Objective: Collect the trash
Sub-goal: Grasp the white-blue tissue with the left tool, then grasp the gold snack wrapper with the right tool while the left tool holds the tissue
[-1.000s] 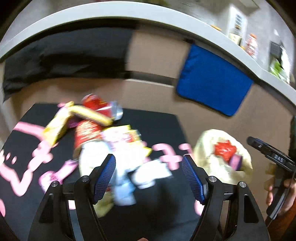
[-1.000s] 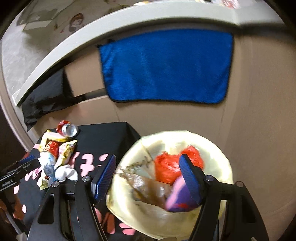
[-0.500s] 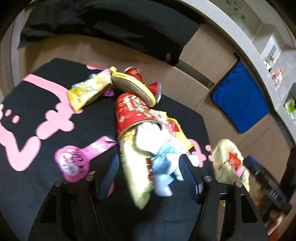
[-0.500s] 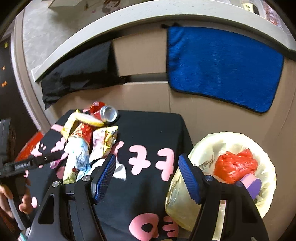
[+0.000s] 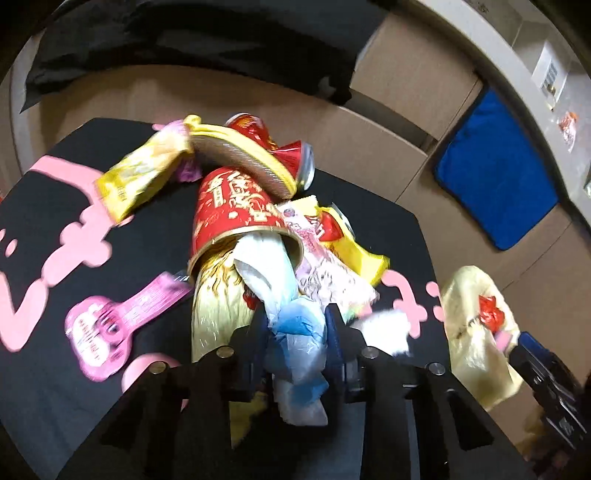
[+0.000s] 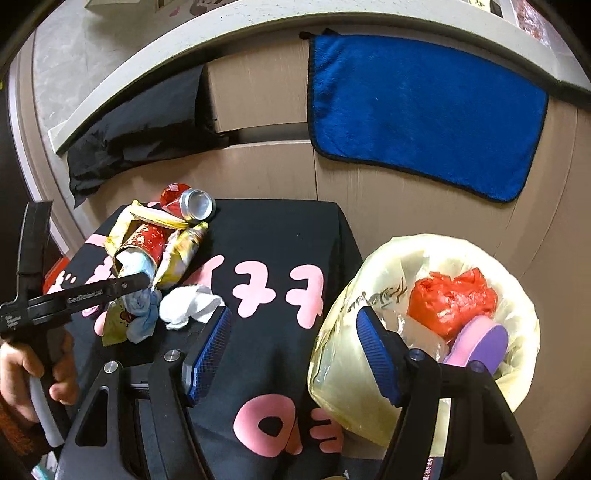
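Observation:
A trash pile lies on a black cloth with pink letters (image 6: 280, 236): a red paper cup (image 5: 236, 206), yellow wrappers (image 5: 136, 177), a red can (image 6: 188, 201), a white tissue (image 6: 188, 304). My left gripper (image 5: 295, 332) is shut on a crumpled blue-and-white plastic bag (image 5: 299, 339) that trails out of the cup; it also shows in the right wrist view (image 6: 142, 314). My right gripper (image 6: 295, 350) is open and empty, above the cloth beside the bin. The bin (image 6: 517, 288), lined with a yellowish bag, holds red plastic (image 6: 450, 299) and a pink-purple item (image 6: 484, 339).
A blue towel (image 6: 421, 110) hangs on the beige cabinet front behind the bin. A black cloth (image 6: 136, 129) hangs further left. A pink guitar-shaped wrapper (image 5: 110, 325) lies on the cloth at the left. A pale counter edge (image 6: 258, 26) curves above.
My left gripper has moved into the pile and closed on the blue-and-white plastic bag. My right gripper has swung left from over the bin and stays open.

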